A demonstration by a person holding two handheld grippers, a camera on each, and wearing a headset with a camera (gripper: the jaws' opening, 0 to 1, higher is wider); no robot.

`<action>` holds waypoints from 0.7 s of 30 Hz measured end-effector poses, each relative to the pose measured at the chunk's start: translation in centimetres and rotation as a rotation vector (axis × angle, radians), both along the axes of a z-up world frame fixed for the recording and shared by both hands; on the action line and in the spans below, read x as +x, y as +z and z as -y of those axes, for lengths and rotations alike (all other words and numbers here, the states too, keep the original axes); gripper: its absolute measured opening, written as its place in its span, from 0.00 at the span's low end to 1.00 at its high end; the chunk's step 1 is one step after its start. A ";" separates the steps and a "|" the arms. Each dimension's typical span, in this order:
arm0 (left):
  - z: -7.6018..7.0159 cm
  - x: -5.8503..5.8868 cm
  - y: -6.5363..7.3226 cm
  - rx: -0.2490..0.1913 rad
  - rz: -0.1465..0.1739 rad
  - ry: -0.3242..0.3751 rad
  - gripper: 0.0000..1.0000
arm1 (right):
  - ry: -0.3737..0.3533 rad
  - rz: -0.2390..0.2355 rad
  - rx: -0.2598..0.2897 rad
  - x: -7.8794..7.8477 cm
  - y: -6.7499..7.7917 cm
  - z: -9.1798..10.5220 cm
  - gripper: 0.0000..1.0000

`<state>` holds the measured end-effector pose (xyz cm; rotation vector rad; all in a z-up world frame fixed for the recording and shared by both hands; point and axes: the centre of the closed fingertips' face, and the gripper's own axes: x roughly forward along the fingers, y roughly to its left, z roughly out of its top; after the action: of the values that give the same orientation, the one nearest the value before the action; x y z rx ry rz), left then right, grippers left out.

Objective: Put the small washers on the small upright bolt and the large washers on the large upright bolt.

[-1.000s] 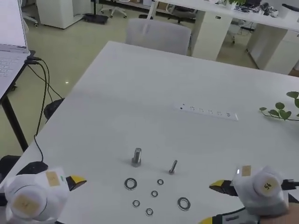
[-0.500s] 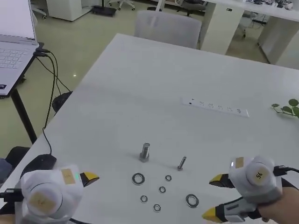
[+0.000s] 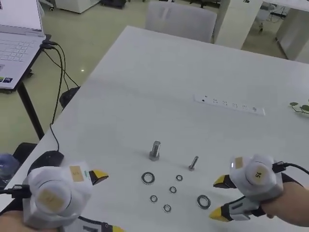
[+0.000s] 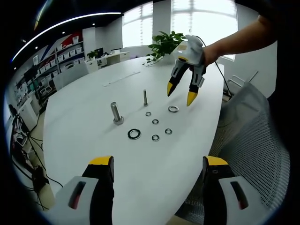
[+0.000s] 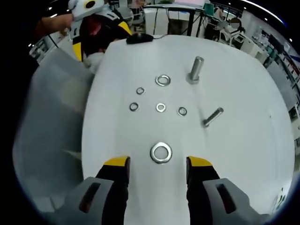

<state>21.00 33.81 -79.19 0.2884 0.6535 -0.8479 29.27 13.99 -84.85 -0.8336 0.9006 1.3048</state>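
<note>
White surface (image 3: 145,87), items grouped toward its near edge: left gripper (image 4: 158,164) and right gripper (image 3: 218,199), jaws wide and empty; large bolt (image 3: 155,150) and small bolt (image 3: 193,162), both upright; two large washers (image 3: 148,178) and four small washers (image 3: 173,189), flat between the bolts and that edge.

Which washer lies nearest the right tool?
The large washer just ahead of the right tool; the other large washer lies near the large bolt, farther off.
</note>
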 end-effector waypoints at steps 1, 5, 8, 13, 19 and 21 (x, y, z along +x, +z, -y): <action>0.1 0.0 0.0 -0.001 -0.001 -0.002 0.77 | 0.006 -0.001 -0.002 0.0 -0.1 0.0 0.49; 0.0 -0.1 -0.1 0.000 -0.004 0.001 0.76 | 0.041 -0.004 -0.032 0.0 -0.8 -0.1 0.48; 0.0 -0.1 -0.1 -0.005 -0.005 0.002 0.76 | 0.060 -0.006 -0.042 0.0 -1.2 -0.2 0.47; -0.6 0.0 -0.1 0.002 0.002 -0.001 0.75 | 0.098 -0.010 -0.069 0.2 -1.8 -0.4 0.45; -1.1 0.1 -0.4 0.021 0.002 0.001 0.76 | 0.133 -0.011 -0.095 0.3 -2.4 -0.7 0.44; -1.2 0.0 -0.6 0.028 -0.001 -0.005 0.77 | 0.146 -0.008 -0.107 0.3 -2.6 -0.6 0.44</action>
<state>21.04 35.02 -79.83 0.3151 0.6661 -0.8443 29.56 14.64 -87.43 -0.9930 0.9367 1.3961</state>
